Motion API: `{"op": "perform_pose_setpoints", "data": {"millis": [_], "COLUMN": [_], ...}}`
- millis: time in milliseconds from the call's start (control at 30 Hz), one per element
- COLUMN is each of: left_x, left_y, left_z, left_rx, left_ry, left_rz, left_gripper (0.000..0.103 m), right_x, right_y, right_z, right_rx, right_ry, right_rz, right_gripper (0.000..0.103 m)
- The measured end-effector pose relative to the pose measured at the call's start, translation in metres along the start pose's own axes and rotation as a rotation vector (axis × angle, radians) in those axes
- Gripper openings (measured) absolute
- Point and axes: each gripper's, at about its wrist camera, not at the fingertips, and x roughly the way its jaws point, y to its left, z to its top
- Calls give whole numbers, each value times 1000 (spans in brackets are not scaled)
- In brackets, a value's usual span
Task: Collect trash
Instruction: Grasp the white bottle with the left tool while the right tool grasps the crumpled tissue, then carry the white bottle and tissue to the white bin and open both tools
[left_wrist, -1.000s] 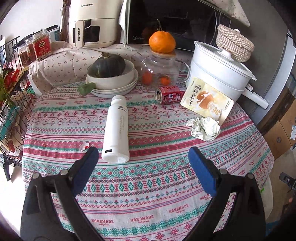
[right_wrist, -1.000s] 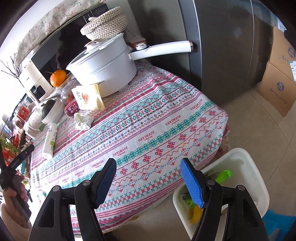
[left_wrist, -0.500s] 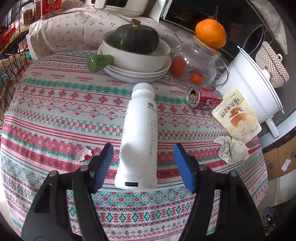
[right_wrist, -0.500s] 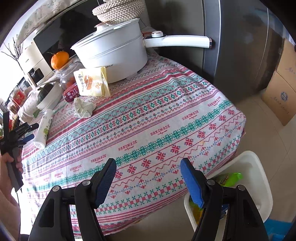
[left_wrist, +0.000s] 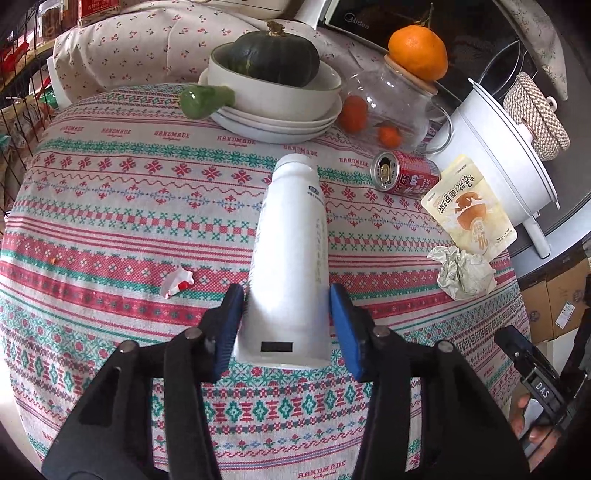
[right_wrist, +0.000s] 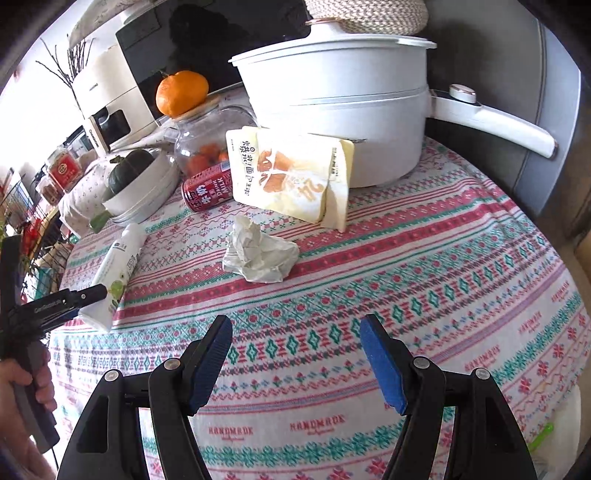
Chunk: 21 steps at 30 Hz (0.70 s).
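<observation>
A white plastic bottle (left_wrist: 290, 258) lies on its side on the patterned tablecloth (left_wrist: 110, 206). My left gripper (left_wrist: 286, 317) straddles its base, with a blue pad close on each side; I cannot tell whether they press it. The bottle also shows in the right wrist view (right_wrist: 114, 269). A red drink can (left_wrist: 404, 177), a yellow snack pouch (left_wrist: 469, 210), a crumpled paper wad (left_wrist: 463, 273) and a small paper scrap (left_wrist: 177, 282) lie on the cloth. My right gripper (right_wrist: 295, 363) is open and empty above the cloth, short of the paper wad (right_wrist: 258, 254).
A white pot (right_wrist: 340, 99) with a long handle stands behind the pouch (right_wrist: 291, 177). A stack of bowls with a green squash (left_wrist: 273, 59), a glass jar (left_wrist: 388, 103) topped by an orange, and appliances stand at the back. The table edge drops off at the right.
My left gripper has moved forward and narrowed around the bottle's base. My right gripper has moved in over the table toward the paper wad, and the bin has left its view.
</observation>
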Motion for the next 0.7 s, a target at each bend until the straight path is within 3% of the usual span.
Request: {"op": "perform_pose_setpoints", "data": {"millis": [300,333,400,467,500,533,600,700], "left_x": [-37,-41,-45,-49,-51,-54,-54,-45], "left_y": [0,0,-4,-9,-11,-13,-18,-33], "left_z": [-3,-4,-6,-7,-7,-7,-7,-8], "left_rx": [-7,-9,-6,5,10,16,11,73], "left_ry": [-30,-36,-43,-52,-56,-64,-79,-89], "left_rz": [-76,-80,-79,-75,-75,-78,-101,-103], "left_gripper": [48,48,47,46,44,9,0,0], "right_x": [71,77,85,86,87,87,81,64], "right_y": [22,22,21,21,20,20,19,11], "right_z": [28,29,30,31,31,31,31,27], "right_rx": [18,30,52,53,52,46,27,22], "right_ry": [26,25,22,5,11,12,2,-3], "right_rz": [-8,-9,17,26,40,45,53,76], "right_gripper": [71,68,48,36,35,35,33,33]}}
